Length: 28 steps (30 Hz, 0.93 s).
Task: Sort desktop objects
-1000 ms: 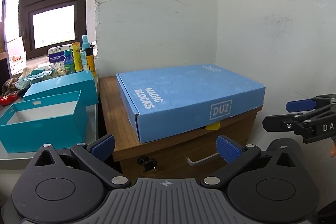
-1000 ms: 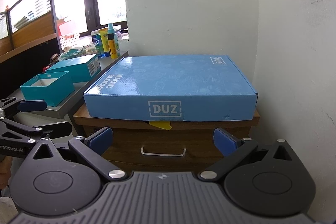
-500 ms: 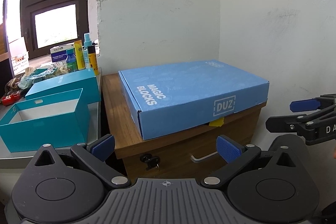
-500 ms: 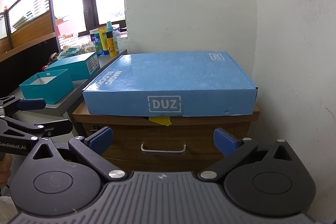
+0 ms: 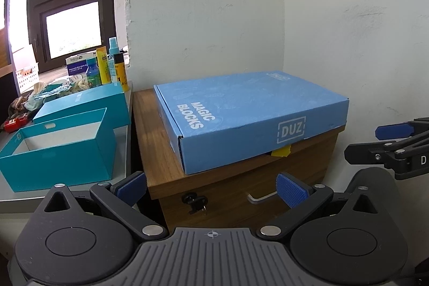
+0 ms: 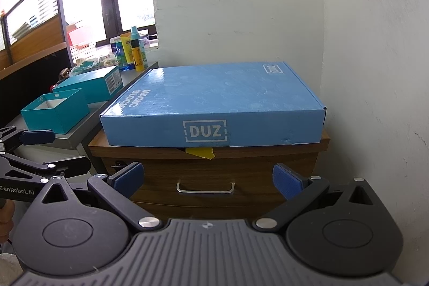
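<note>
Both the left gripper (image 5: 211, 185) and right gripper (image 6: 207, 180) have fingers spread apart, holding nothing, near the blue DUZ box (image 6: 214, 103) atop the wooden cabinet (image 6: 209, 173).

We see a light blue box (image 6: 214, 95) with white lettering on a brown wood-grain cabinet (image 6: 209, 173). Beside it we see two teal boxes (image 5: 61, 146), and yellow tape (image 6: 201, 152).

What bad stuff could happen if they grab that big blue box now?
The blue box looks wider than either gripper's open fingers, so a one-sided pinch might slip or tip it. Its front edge overhangs the cabinet, so a nudge could slide it off. The wall sits close on the right, leaving the right gripper little room.
</note>
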Available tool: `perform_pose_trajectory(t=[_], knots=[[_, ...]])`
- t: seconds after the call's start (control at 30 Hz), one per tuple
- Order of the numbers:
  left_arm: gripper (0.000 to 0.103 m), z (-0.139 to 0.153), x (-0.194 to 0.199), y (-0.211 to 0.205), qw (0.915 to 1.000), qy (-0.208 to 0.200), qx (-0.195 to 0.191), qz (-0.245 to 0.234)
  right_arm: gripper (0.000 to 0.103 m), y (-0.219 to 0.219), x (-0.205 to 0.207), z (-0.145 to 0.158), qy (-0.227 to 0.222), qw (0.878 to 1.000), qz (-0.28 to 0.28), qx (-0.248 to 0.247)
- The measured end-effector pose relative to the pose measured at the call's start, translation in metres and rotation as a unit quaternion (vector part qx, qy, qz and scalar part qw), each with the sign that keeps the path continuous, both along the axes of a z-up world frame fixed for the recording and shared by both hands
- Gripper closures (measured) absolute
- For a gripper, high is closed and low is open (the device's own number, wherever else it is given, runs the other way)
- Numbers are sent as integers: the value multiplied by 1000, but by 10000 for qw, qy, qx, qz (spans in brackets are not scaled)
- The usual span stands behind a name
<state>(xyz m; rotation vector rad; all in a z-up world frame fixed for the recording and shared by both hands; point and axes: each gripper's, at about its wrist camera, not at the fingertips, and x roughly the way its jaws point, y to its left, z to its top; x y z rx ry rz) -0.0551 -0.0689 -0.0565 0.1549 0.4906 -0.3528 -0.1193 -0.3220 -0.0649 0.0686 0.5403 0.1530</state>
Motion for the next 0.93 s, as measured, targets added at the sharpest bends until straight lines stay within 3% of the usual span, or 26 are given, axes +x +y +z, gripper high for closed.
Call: perform_pose_trajectory(t=[0.93], knots=[[0,-11,12,-5,9997,202,58,-86,0,-1,13,-9,193,9998,-67,51]])
